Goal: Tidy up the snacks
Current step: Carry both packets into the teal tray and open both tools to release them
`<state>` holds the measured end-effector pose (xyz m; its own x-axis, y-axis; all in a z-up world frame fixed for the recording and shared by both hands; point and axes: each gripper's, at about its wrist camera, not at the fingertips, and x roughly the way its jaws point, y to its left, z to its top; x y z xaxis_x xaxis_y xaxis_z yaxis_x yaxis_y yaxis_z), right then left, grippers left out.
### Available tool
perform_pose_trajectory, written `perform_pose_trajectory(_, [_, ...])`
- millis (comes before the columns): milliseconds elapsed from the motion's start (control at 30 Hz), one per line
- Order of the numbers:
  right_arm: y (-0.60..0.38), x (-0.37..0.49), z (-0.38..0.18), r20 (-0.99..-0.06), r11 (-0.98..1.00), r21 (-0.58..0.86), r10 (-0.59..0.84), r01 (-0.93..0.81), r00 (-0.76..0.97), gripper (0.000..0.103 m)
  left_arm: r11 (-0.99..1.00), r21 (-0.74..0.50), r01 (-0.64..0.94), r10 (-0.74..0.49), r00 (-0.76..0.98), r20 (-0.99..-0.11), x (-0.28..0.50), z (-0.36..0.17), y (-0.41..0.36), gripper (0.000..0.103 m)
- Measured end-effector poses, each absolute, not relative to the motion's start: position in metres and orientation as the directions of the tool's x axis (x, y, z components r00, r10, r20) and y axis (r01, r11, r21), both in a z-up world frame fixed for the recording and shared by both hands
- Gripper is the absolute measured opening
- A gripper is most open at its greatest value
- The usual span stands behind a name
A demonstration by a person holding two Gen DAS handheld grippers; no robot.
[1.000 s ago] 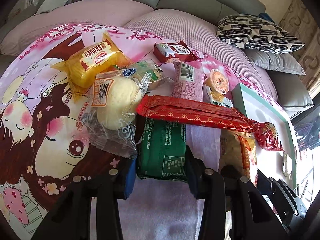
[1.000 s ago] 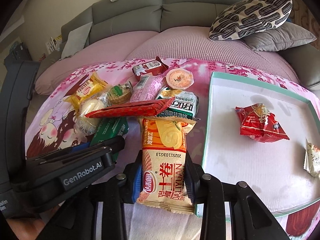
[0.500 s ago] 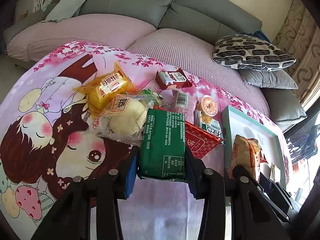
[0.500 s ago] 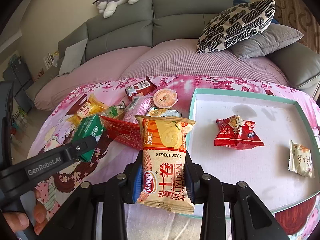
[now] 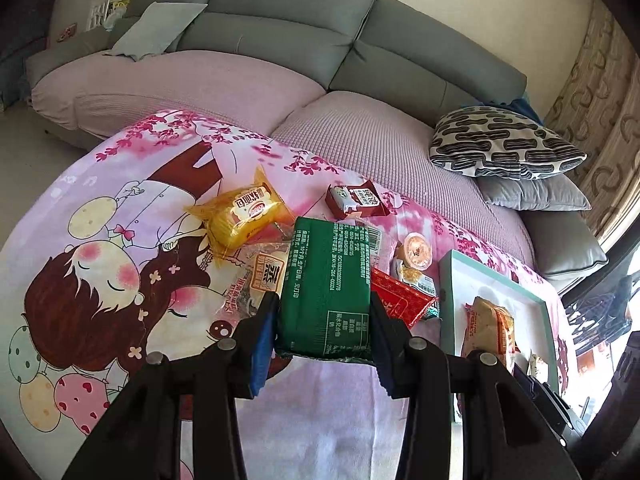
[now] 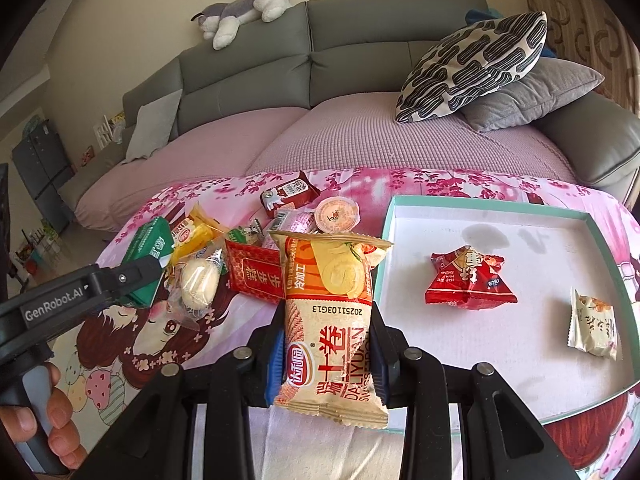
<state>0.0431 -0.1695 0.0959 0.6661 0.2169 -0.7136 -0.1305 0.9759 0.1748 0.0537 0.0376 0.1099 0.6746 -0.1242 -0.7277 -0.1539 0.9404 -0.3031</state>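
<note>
Left wrist view: we look along the left gripper (image 5: 324, 330), whose two black fingers with blue pads are clamped on the sides of a green packet (image 5: 326, 286) at lower centre of the frame. It hangs clear above the pink cartoon-print cloth (image 5: 120, 240). Behind it, mid-frame, the snack pile lies loose: a yellow bread packet (image 5: 240, 214), a dark red packet (image 5: 354, 200) and a round jelly cup (image 5: 418, 250). At the right edge sits the teal-rimmed tray (image 5: 446, 300).

Right wrist view: the right gripper (image 6: 330, 354) is closed on the lower half of an orange and cream Swiss roll packet (image 6: 332, 312), lower centre, just left of the tray's near corner. Inside the tray, at right, lie a red triangular packet (image 6: 468, 282) and a small cream packet (image 6: 594, 326). The person's hand (image 6: 48, 420) shows at lower left.

We judge both held packets light. The green one looks firm and block-like, so a side grip near its middle suits it. The Swiss roll is soft cake in slick, air-puffed film; hard squeezing would crush it, and a loose hold could let it slip. Gripping across its width, away from the crimped ends, seems safest.
</note>
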Motion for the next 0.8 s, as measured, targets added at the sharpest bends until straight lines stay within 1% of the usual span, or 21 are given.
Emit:
perform_pose_trajectory(200, [-0.168, 0.044, 0.093, -0.717, 0.974, 0.178, 0.224, -0.138, 0.660, 0.037, 0.937, -0.301, -0.177, -0.101, 0.686, -0.721, 0.050, 0.113, 0.041, 0.045])
perform_pose_trajectory(400, [-0.180, 0.044, 0.094, -0.717, 0.978, 0.178, 0.203, -0.107, 0.667, 0.037, 0.946, -0.290, -0.144, -0.117, 0.683, -0.721, 0.052, 0.114, 0.024, 0.045])
perform_pose_trajectory(600, [-0.204, 0.043, 0.095, -0.718, 0.988, 0.151, 0.140, -0.043, 0.682, 0.037, 0.962, -0.273, -0.019, -0.193, 0.659, -0.727, 0.056, 0.111, -0.026, 0.045])
perform_pose_trajectory(800, [-0.248, 0.039, 0.098, -0.713, 0.986, 0.150, 0.060, 0.069, 0.699, 0.037, 0.956, -0.268, 0.122, -0.284, 0.622, -0.730, 0.056, 0.108, -0.078, 0.045])
